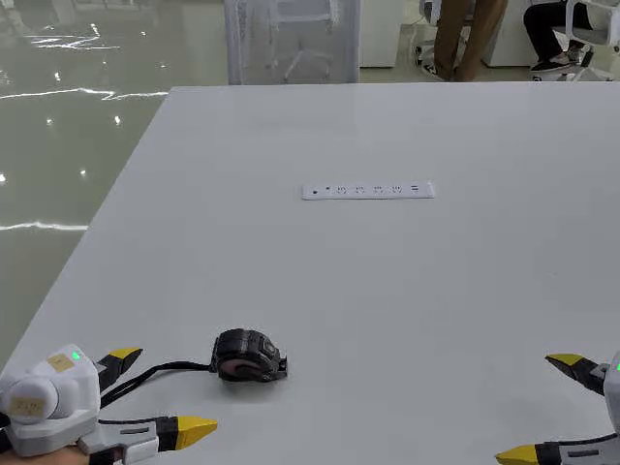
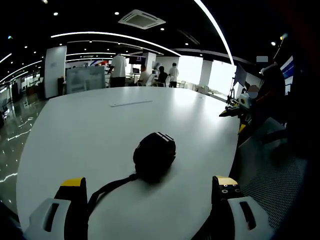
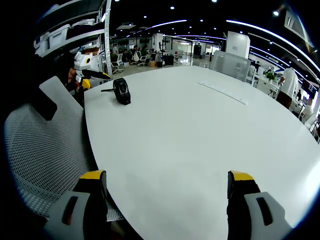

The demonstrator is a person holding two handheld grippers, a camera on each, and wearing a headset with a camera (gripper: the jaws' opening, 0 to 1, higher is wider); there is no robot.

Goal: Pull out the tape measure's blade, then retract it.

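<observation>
Head view: the tape measure (image 1: 248,356) lies on the white table (image 1: 407,291), near the person and to the left, with its black strap (image 1: 160,372) trailing left towards the near edge. No blade is drawn out of the case, so it looks fully wound in.

The left gripper (image 1: 162,391) sits just left of the tape measure and is released, its yellow-tipped jaws spread wide and apart from the case. The strap runs between them. In the left gripper view the case sits straight ahead between the jaws, close but not touched.

The right gripper (image 1: 539,407) is at the near right, well apart from the tape measure, and is also released, its jaws parted over bare table and holding nothing. In the right gripper view the case is far off to the left, beside the other gripper, and a mesh chair (image 3: 45,150) stands at the near edge.

Further out, a white power strip (image 1: 368,191) lies flat towards the middle of the table.

By my judgement the task has not begun. Nothing is gripped, so steadying the case, catching the blade's tip, pulling it out and letting it retract are all left to do.
</observation>
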